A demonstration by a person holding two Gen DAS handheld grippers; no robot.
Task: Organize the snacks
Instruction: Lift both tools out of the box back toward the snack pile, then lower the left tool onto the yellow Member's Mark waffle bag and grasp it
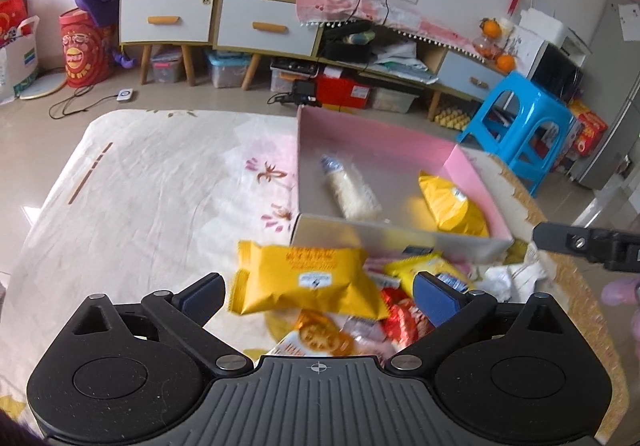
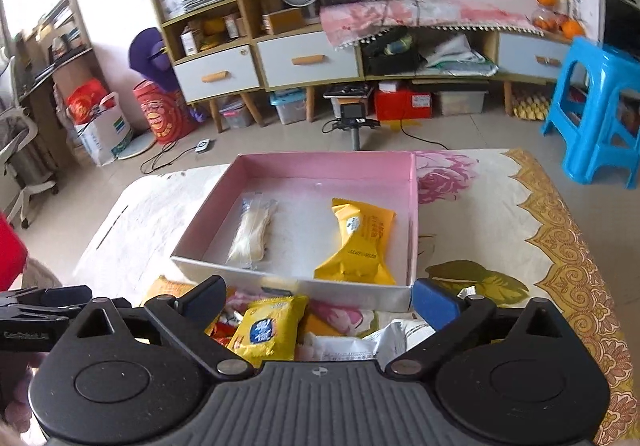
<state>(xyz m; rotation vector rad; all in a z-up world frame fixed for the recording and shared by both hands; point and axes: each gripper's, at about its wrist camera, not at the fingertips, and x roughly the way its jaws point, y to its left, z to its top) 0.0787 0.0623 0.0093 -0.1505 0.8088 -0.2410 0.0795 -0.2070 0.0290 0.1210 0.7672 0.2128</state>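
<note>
A pink-lined open box sits on the cloth-covered table. Inside lie a clear packet of white snack and a yellow packet. A pile of loose snacks lies in front of the box. My left gripper is open, with a yellow packet lying between its fingers, not clamped. My right gripper is open and empty above a yellow packet with a blue label and a white wrapper.
Red wrappers and a biscuit packet lie in the pile. The right gripper's body shows at the right edge of the left wrist view. A blue stool stands right of the table; cabinets line the far wall.
</note>
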